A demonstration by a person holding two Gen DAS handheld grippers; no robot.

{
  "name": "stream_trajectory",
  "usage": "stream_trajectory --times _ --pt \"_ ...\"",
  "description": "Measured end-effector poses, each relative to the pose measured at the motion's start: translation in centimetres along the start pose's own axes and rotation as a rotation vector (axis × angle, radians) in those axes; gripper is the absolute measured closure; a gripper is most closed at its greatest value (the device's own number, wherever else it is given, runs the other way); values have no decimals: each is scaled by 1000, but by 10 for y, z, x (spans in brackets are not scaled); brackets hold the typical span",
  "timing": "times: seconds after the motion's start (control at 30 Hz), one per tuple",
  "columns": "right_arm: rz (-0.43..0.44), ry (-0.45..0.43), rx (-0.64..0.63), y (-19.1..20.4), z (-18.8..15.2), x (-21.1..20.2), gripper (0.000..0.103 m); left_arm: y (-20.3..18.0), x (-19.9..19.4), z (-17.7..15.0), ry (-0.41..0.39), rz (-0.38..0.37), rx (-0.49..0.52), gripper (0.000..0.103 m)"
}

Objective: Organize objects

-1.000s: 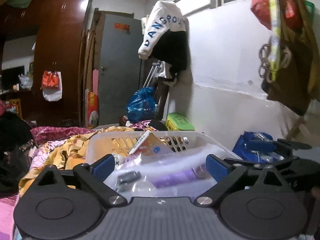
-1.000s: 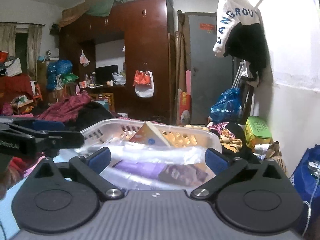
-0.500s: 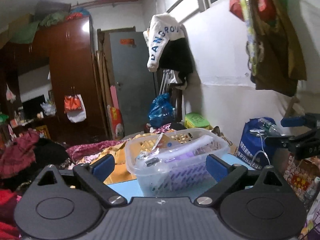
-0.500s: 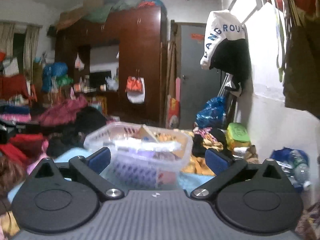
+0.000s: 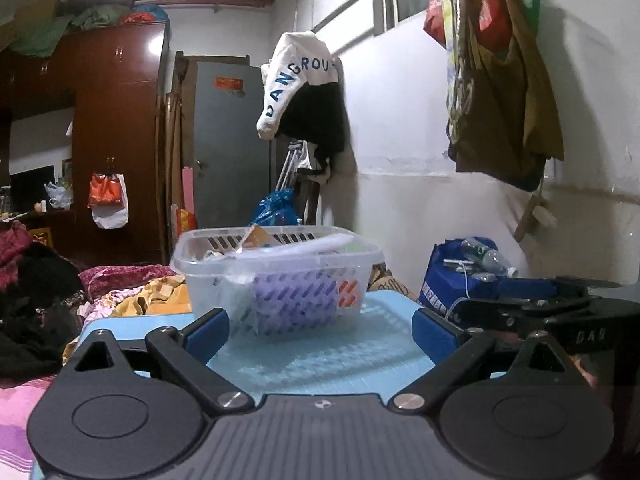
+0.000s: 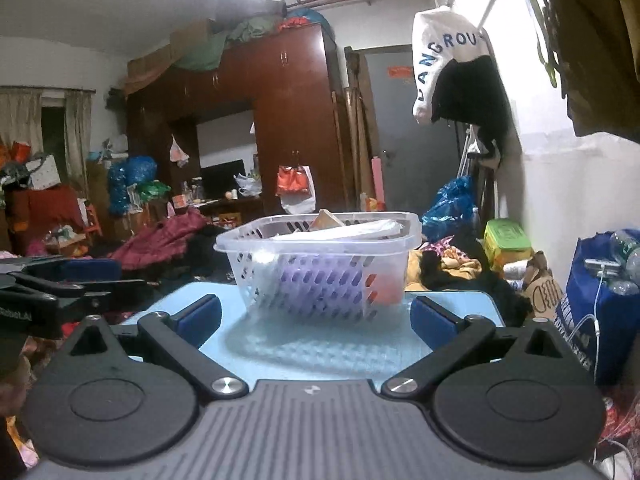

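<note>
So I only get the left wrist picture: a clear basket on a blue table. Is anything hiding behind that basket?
Observer: Yes. The right wrist view shows a green box beyond the basket, off to its right.
Operator: And further left than I can see?
Observer: A curtained window.
Operator: Can you see my hand-held gripper from outside?
Observer: Yes, the left hand-held gripper juts in sideways, left of the table, fingers apart.
</note>
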State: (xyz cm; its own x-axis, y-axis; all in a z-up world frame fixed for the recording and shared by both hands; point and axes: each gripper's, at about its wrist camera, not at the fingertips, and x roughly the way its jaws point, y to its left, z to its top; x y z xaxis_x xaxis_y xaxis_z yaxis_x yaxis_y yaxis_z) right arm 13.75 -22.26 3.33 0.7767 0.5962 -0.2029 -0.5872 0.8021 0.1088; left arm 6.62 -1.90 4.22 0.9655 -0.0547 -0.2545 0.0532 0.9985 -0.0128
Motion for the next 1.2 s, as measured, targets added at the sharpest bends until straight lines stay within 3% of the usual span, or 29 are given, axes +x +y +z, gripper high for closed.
stream_trajectory --times 1.2 --pt "-26 4 -5 4 -11 -16 0 11 -4 -9 0 35 -11 4"
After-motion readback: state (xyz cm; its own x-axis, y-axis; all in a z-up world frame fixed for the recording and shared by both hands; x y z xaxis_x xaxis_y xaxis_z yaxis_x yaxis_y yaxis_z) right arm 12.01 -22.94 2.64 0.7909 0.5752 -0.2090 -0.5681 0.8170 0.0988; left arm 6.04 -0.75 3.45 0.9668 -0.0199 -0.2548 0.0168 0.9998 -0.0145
